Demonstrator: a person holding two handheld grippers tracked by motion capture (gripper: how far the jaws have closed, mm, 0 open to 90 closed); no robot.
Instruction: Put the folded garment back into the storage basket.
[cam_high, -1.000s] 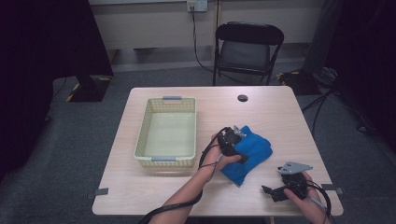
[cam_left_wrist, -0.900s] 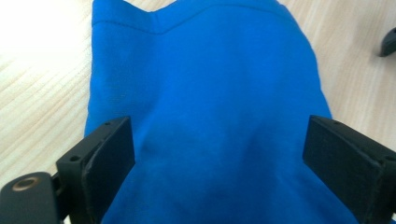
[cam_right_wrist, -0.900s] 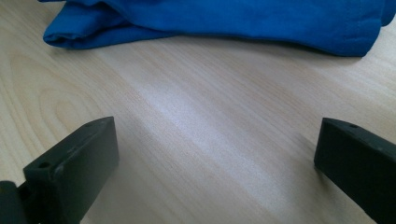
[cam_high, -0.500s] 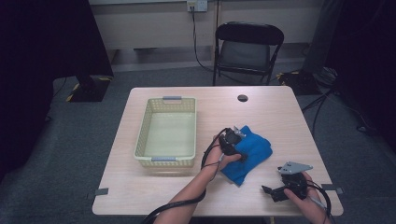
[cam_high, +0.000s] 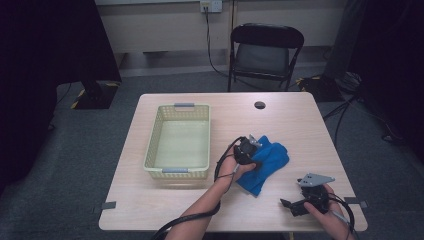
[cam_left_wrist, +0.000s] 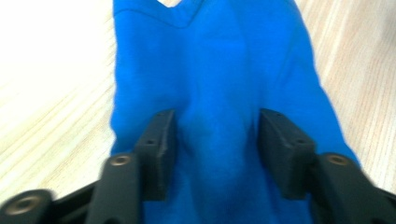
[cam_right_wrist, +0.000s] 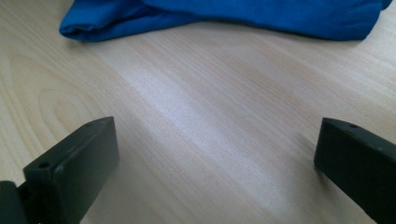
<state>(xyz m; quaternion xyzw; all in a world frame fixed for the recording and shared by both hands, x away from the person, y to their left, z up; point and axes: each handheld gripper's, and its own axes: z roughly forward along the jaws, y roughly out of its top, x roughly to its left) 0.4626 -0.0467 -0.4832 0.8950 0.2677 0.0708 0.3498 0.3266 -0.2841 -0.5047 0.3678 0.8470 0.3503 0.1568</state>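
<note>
A crumpled blue cloth (cam_high: 270, 161) lies on the light wooden table (cam_high: 300, 125), right of centre. My left gripper (cam_high: 247, 149) is pressed down on the cloth's left part. In the left gripper view its jaws stand apart, open, with a ridge of blue cloth (cam_left_wrist: 219, 70) between the fingers (cam_left_wrist: 159, 144). My right gripper (cam_high: 291, 205) is held low near the table's front right edge, pointing left. It is open, with only bare wood between its jaws (cam_right_wrist: 215, 154). The blue cloth (cam_right_wrist: 233, 14) lies a short way beyond them.
A pale yellow-green mesh basket (cam_high: 150, 145) with nothing in it stands left of the cloth, close to my left forearm. A small dark round hole (cam_high: 259, 105) marks the far part of the table. A black folding chair (cam_high: 265, 50) stands behind the table.
</note>
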